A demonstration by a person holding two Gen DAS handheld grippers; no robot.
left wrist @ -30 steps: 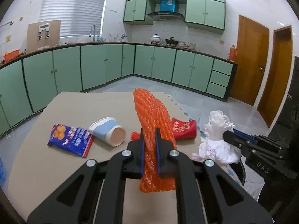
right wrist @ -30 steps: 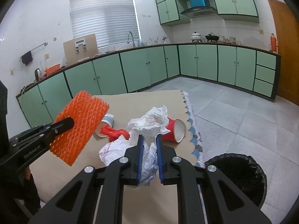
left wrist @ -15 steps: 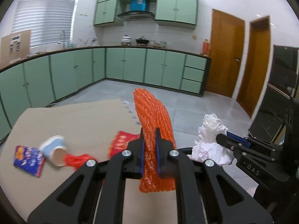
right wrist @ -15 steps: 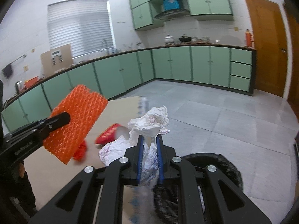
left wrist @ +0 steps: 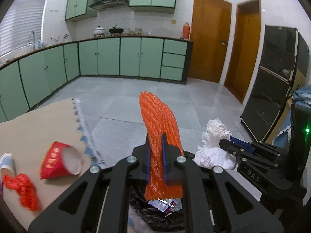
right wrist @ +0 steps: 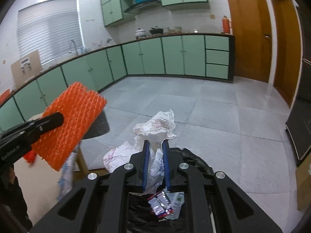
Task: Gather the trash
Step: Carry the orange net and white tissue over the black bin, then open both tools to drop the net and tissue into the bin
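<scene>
Item one, tabletop (left wrist: 35,120): tan cover with a scalloped blue edge, at my left.

Item two, black-lined bin (right wrist: 192,161): on the floor just beside the tabletop, directly beneath both tools, foil wrappers (right wrist: 161,203) inside.

Item three, orange foam net (left wrist: 161,136): I have it pinched in my left tongs (left wrist: 155,155), long axis along the fingers, far end pointing up and away, hanging over the bin.

Item four, crumpled white paper (right wrist: 155,136): clamped in my right tongs (right wrist: 156,163), bulging above the tips, also over the bin.

Item five, red paper cup (left wrist: 60,161): on its side on the tabletop, mouth toward the edge.

Item six, red scrap (left wrist: 23,190): near the cup, blurred.
</scene>
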